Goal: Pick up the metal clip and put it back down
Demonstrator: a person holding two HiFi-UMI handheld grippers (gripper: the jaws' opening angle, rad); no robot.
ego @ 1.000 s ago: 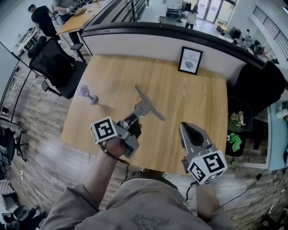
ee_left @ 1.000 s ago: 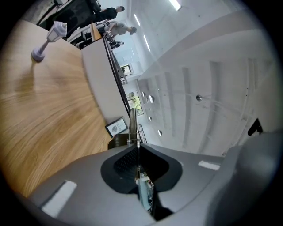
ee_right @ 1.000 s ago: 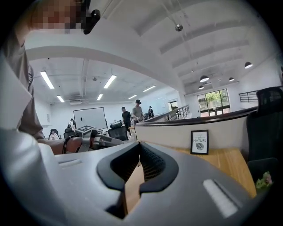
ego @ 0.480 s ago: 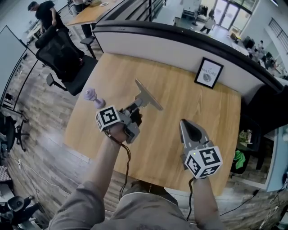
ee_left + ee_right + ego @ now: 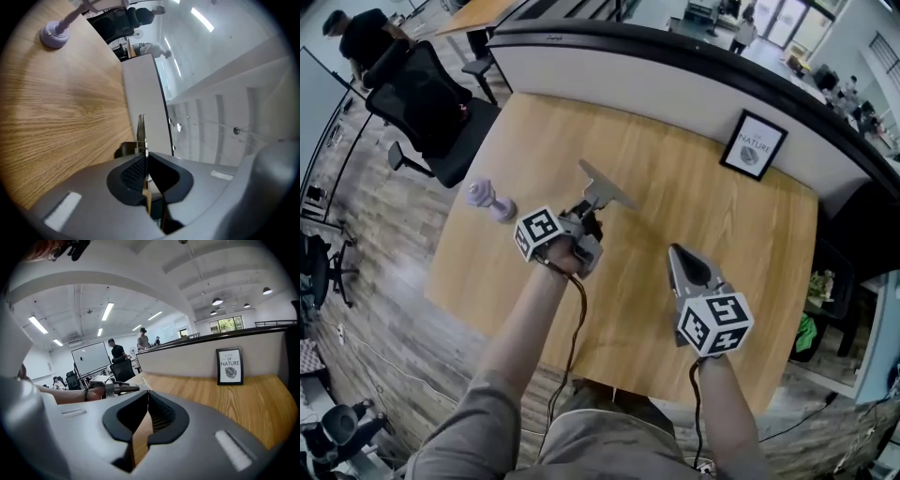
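Left gripper view shows the clip point(image 5: 141, 133) edge-on, a thin metal plate with a spring coil at its base, pinched between the two dark pads of the left gripper point(image 5: 144, 164); the jaws are closed tight on it, with no gap showing on either side of the metal; wood grain fills the left of that view and a dumbbell point(image 5: 55, 35) stands near the top corner.

Head view puts the clip point(image 5: 606, 185) over the middle of the table point(image 5: 694, 216), sticking out ahead of the left gripper point(image 5: 584, 216), its wide flat end farthest from the hand; whether it touches the wood or hangs just above it I cannot tell; the marker cube sits at the back of that gripper, over the bare forearm.

Right gripper point(image 5: 677, 258) is well apart from the clip, nearer the table's near edge and pointing the same way; in the right gripper view its jaws point(image 5: 148, 404) meet with nothing between them.

Farther out, the lilac dumbbell point(image 5: 490, 201) lies near the table's left edge; a framed print point(image 5: 753, 145) reading NATURE leans against the white partition at the far side; a black chair point(image 5: 422, 103) stands off the far left corner, with a person point(image 5: 361, 33) in dark clothes beyond it.
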